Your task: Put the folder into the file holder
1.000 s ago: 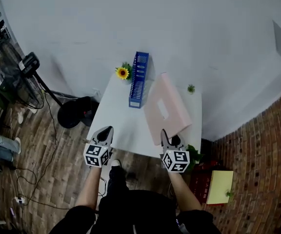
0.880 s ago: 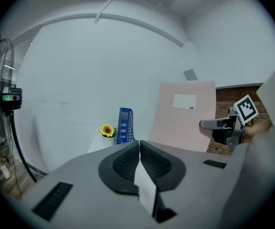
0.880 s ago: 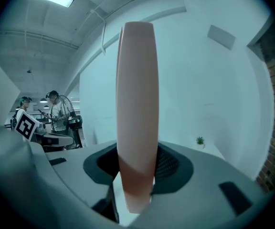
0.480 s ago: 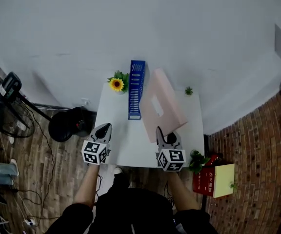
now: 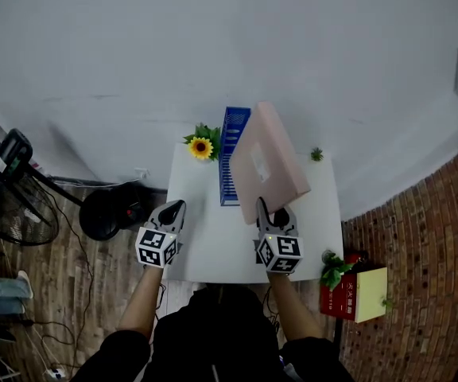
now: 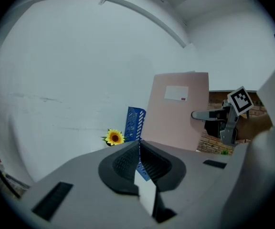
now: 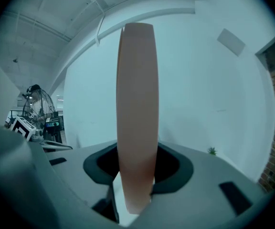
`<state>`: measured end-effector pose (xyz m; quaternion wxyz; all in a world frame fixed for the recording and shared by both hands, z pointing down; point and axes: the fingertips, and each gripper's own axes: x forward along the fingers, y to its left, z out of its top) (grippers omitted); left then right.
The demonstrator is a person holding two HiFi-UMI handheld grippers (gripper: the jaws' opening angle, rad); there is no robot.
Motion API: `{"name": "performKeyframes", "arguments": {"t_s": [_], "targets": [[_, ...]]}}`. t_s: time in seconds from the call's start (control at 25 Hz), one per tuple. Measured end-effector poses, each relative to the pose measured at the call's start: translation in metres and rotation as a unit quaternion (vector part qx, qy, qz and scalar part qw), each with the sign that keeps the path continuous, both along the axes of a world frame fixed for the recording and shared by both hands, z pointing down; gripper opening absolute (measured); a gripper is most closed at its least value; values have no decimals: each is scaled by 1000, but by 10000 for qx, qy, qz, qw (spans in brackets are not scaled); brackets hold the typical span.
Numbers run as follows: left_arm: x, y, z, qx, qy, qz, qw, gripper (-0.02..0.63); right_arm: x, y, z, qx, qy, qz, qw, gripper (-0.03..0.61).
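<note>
The person's forearms reach over the near edge of a white table (image 5: 205,249), one gripper in each hand. The left gripper (image 5: 175,210) hangs over the table's near left part with its jaws pressed together and nothing between them. The right gripper (image 5: 264,211), over the near middle, pinches the near edge of a pink folder (image 5: 265,161). The folder stands upright with a white label on its left face, and it shows edge-on in the right gripper view.

Just left of the folder, a blue perforated file holder (image 5: 229,165) runs from the table's middle towards its far edge. The folder is beside the holder, not in it. A sunflower (image 5: 201,147) stands at the far left of the holder, and a small green plant (image 5: 316,155) sits at the far right corner. A plain white wall (image 5: 213,46) rises behind the table.
</note>
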<state>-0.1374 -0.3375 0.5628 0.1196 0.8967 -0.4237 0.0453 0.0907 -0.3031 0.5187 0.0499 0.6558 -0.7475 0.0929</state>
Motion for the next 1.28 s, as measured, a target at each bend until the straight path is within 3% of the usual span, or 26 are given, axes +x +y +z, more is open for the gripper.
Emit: {"name": "performKeyframes", "arguments": {"t_s": [0.64, 1.28], "targets": [[-32, -35, 8, -61, -53, -311, 9995, 26, -12, -72, 6, -7, 91, 157, 9998, 175], [-42, -48, 27, -273, -124, -497, 9983, 26, -14, -102, 29, 17, 156, 163, 9997, 175]]}}
